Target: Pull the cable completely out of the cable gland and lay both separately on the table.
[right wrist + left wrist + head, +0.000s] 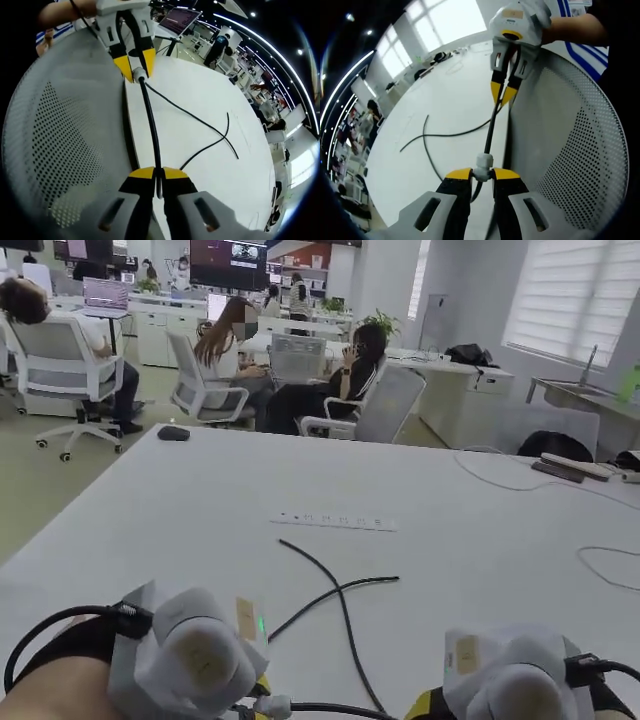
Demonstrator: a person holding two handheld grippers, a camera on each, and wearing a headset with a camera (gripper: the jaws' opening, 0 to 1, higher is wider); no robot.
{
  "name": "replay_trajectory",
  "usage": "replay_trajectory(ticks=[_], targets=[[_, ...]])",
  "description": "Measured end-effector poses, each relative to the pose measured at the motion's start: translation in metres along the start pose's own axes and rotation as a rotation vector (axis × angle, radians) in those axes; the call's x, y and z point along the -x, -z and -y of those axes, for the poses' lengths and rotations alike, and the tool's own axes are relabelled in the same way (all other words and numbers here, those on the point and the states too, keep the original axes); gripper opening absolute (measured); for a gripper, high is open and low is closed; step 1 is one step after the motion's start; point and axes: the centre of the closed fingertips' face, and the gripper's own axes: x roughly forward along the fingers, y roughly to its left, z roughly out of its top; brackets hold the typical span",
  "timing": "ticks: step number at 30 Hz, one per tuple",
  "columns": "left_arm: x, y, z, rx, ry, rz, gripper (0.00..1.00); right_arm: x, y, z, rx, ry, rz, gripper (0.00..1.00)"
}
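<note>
Both clamp: left claw (482,174) the gland (483,163), right claw (158,173) the cable (151,130), beside seemingly a mesh chair-back (65,140).

Matt black cable (151,125); white plastic cable gland (483,167); smooth white table (200,500).

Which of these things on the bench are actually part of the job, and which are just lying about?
Part of the job: black cable, white cable gland, left gripper, right gripper.
Lying about: white power strip, small dark object, loose white cords.
</note>
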Motion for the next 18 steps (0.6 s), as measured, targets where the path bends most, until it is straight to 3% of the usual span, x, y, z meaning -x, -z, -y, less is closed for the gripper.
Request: replay_trajectory(ticks=[5,13,16,18], targets=[[-0.001,0.001,0.002,0.003,0.004,-0.001,0.16,0.002,0.019,0.008,-0.029,0.011,-0.036,0.03],[-0.002,0.002,0.004,0.018,0.004,-0.001,0.16,0.003,0.061,0.022,-0.133,0.057,-0.145,0.04],[-0.003,0.001,0.007,0.021,0.002,-0.002,0.16,0.002,0.062,0.015,-0.168,0.025,-0.158,0.05],[-0.004,0.002,0.008,0.016,-0.002,-0.009,0.16,0.003,0.057,0.012,-0.126,0.031,-0.171,0.07]])
